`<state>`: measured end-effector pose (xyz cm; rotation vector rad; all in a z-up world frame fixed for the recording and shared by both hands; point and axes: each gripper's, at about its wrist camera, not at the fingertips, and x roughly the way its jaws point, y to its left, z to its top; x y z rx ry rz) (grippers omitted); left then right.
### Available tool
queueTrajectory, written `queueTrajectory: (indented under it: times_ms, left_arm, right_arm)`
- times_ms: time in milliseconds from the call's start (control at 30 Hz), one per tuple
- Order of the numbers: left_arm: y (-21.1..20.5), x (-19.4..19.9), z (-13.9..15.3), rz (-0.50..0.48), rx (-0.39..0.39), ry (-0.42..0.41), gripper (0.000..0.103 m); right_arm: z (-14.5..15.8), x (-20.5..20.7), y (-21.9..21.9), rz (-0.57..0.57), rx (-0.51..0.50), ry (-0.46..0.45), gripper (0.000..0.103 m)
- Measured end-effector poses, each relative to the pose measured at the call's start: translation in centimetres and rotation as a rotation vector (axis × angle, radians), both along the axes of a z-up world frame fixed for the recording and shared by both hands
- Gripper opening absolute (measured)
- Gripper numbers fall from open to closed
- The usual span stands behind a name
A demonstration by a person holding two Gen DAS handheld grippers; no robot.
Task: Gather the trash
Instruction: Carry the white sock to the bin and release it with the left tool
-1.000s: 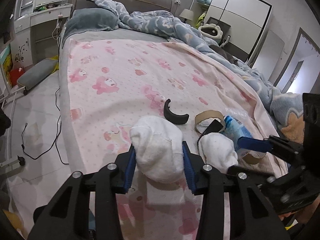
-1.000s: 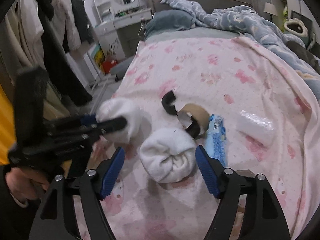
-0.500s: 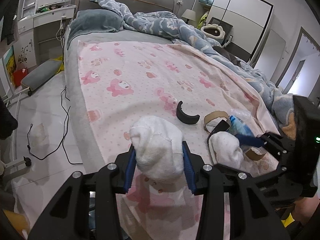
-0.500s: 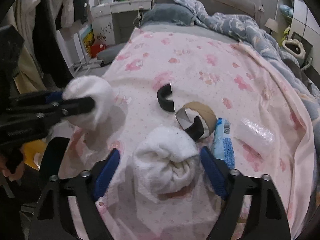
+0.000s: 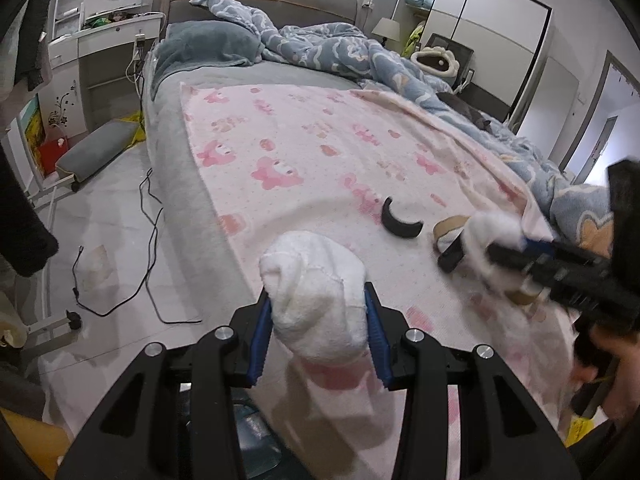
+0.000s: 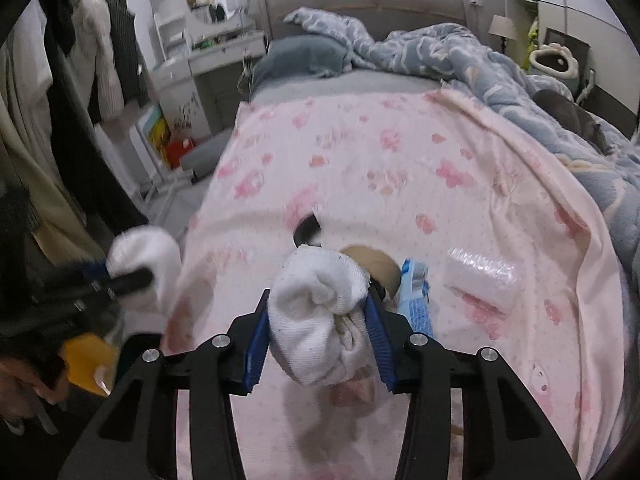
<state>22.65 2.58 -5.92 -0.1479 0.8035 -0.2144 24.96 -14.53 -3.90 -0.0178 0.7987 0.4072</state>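
My left gripper is shut on a white rolled sock and holds it above the near edge of the pink bed cover. My right gripper is shut on a second white rolled sock, lifted off the cover. In the left wrist view the right gripper shows blurred at the right with its sock. In the right wrist view the left gripper and its sock show at the left. A black curved piece, a cardboard tape ring, a blue wrapper and a clear plastic pack lie on the cover.
A blue-grey duvet is bunched along the far and right side of the bed. Black cables trail on the floor left of the bed. A white dresser and a grey cushion stand at the left. A yellow thing shows low at the left.
My right gripper has closed on the second sock and lifted it off the cover. Both grippers have drawn back from the bed, the left one still holding its sock.
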Motion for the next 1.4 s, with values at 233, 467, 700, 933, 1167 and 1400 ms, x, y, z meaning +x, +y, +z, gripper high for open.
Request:
queueTrajectory:
  times_ms: [233,467,700,933,1167,1400]
  left_arm:
    - [1.5,-1.2,-2.0,0.009,0.059,0.058,0.045]
    - [3.9,-2.3,-4.6,0.039,0.098,0.136,0.045]
    - [6.6,-2.6,-7.0,0.070,0.099,0.229,0.045]
    - [8.5,-3.2,-10.4,0.084,0.132,0.353,0.045]
    - [10.6,-4.1,-13.6,0.092,0.116,0.497,0.046]
    - [12.2,-5.0,-15.4,0.099,0.095,0.587,0.047]
  right_arm:
    - [2.1,-1.3,-0.4,-0.030,0.138,-0.040,0.046]
    - [2.6,-1.9,2.6,0.015,0.152,-0.028,0.046]
    - [2.6,-2.4,6.9,0.090,0.152,-0.004,0.046]
    - [1.8,-3.0,11.5,0.181,0.128,0.024,0.046]
    - [0.0,-3.5,16.1,0.271,0.091,0.073,0.046]
    - [-1.2,-3.6,19.0,0.314,0.076,0.112,0.046]
